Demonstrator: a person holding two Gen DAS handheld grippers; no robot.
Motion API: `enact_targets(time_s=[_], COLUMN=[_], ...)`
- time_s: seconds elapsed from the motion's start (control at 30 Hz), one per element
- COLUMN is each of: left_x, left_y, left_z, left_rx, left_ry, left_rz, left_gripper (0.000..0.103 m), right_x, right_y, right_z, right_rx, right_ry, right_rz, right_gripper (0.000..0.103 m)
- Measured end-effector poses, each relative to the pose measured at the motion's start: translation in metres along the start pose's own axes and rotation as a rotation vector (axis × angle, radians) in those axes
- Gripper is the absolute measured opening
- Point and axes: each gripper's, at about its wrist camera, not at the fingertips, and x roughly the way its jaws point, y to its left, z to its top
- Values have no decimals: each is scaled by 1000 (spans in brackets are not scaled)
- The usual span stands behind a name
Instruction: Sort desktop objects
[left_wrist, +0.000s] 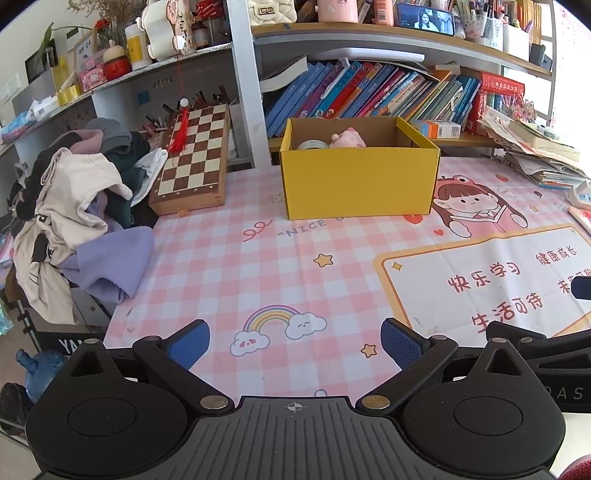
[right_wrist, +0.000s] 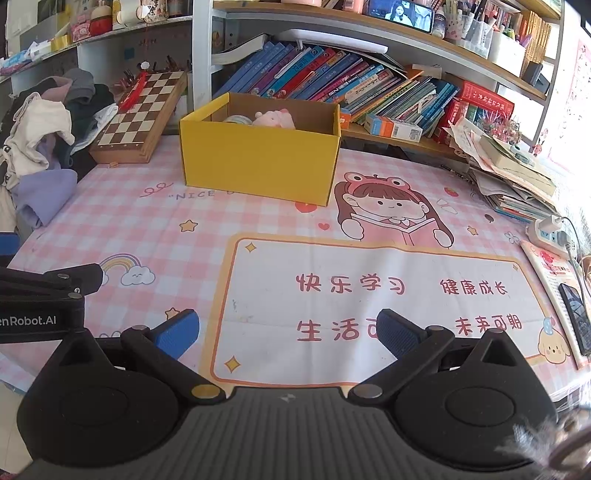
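Observation:
A yellow cardboard box stands at the back of the pink checked desk mat. Inside it lie a pink plush toy and a roll of tape. My left gripper hovers low over the mat's front, open, nothing between its blue pads. My right gripper is open too, empty, above the white panel with red characters. The left gripper's black body shows at the left edge of the right wrist view.
A wooden chessboard case leans left of the box. Clothes pile crowds the desk's left edge. Leaning books fill the shelf behind. A paper stack, power strip and phone sit at right.

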Motion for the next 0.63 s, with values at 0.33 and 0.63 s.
enact_targets(time_s=[0.33,0.63], left_x=[-1,-1], left_y=[-3,-6], left_z=[-1,1], left_rx=[-3,-2], left_ry=[-1,-7], left_rz=[5,3], left_gripper=[100,100], right_x=[1,2], right_y=[-1,-4], right_z=[-1,-1], right_rx=[7,9], right_ry=[5,17], right_rz=[3,-3], right_gripper=[103,103])
